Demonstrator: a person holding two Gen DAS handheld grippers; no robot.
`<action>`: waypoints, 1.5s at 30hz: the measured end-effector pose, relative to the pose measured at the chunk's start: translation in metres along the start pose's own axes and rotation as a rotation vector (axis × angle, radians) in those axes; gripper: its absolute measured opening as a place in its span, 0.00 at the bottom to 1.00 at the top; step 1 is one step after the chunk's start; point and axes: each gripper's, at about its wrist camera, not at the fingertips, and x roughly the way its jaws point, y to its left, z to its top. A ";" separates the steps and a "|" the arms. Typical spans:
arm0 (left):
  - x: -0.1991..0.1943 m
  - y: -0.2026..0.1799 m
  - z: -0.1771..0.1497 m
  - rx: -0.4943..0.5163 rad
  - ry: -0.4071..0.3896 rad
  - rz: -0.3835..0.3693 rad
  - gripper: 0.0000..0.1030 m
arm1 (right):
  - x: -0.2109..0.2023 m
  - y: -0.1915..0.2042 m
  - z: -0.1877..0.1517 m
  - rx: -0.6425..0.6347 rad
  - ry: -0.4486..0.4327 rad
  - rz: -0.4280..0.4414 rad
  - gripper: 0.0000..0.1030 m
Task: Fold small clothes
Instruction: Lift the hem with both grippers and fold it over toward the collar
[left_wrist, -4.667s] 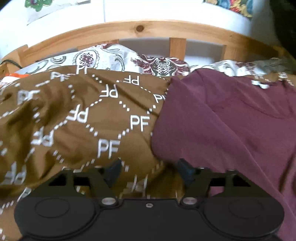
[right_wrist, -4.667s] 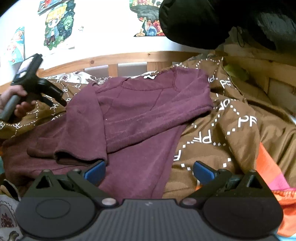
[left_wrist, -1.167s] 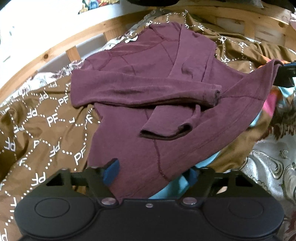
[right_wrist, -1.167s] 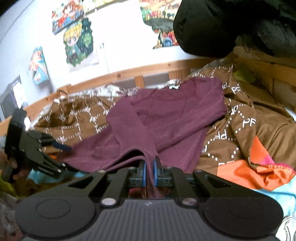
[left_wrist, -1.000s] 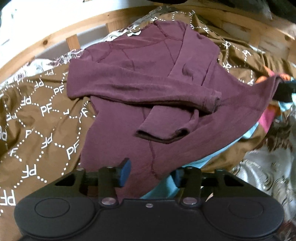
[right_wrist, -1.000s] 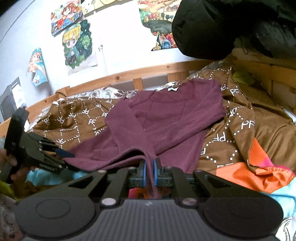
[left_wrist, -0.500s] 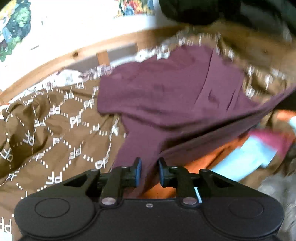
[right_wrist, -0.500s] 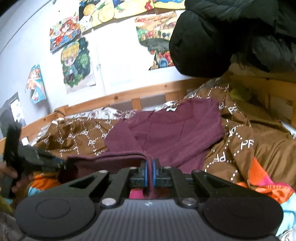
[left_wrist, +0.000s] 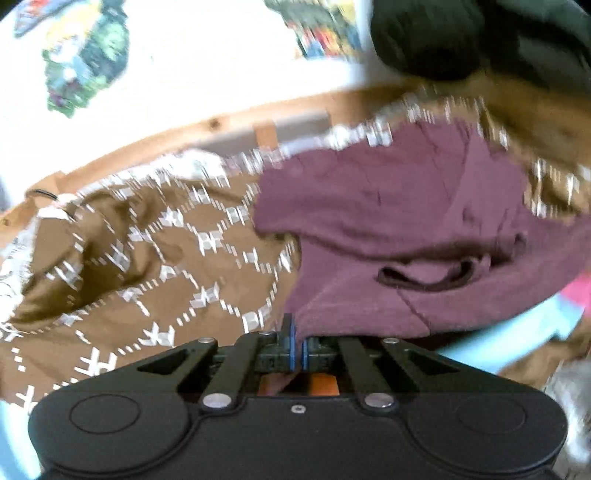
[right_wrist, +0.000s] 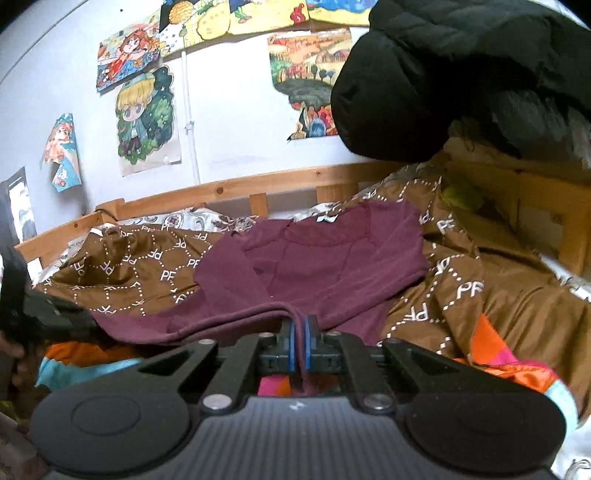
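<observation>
I am looking along both claws at a maroon top (right_wrist: 325, 266) that is lying on a brown blanket (right_wrist: 140, 266) on a bed with a wooden rail (right_wrist: 221, 192).

My left claw (left_wrist: 297, 345) is pinching the near hem of the top: the blue pads (left_wrist: 292, 347) are sitting almost together with a thin fold of maroon cloth running down between them. That view is smeared, so I am not reading fine detail there, but a sleeve cuff (left_wrist: 432, 277) is lying across the body of the top, and the brown blanket is filling the left half of the frame.

My right claw (right_wrist: 298, 350) is clamped on another stretch of the same hem. A strip of maroon cloth is passing between its pads and hanging out below them, and the hem is stretching away to the left from the grip as a taut ridge, raised off the bedding.

The far part of the top, with its neckline, is resting flat on the blanket near the rail. An orange and pink cloth (right_wrist: 495, 347) is showing under the blanket at the right. A black jacket (right_wrist: 443, 74) is hanging over the far right corner of the bed, and drawings (right_wrist: 146, 118) are stuck on the wall behind.

At the left edge of the right view, the dark body of the left claw is showing, though too dark to read.
</observation>
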 end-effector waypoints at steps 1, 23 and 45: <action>-0.010 0.002 0.004 -0.023 -0.028 0.001 0.03 | -0.006 0.001 0.001 -0.003 -0.016 -0.005 0.05; -0.139 0.025 0.090 0.018 -0.090 -0.097 0.03 | -0.116 0.034 0.055 -0.085 -0.163 0.006 0.05; 0.214 -0.008 0.167 0.120 0.220 -0.022 0.04 | 0.232 -0.087 0.102 -0.135 0.163 -0.155 0.05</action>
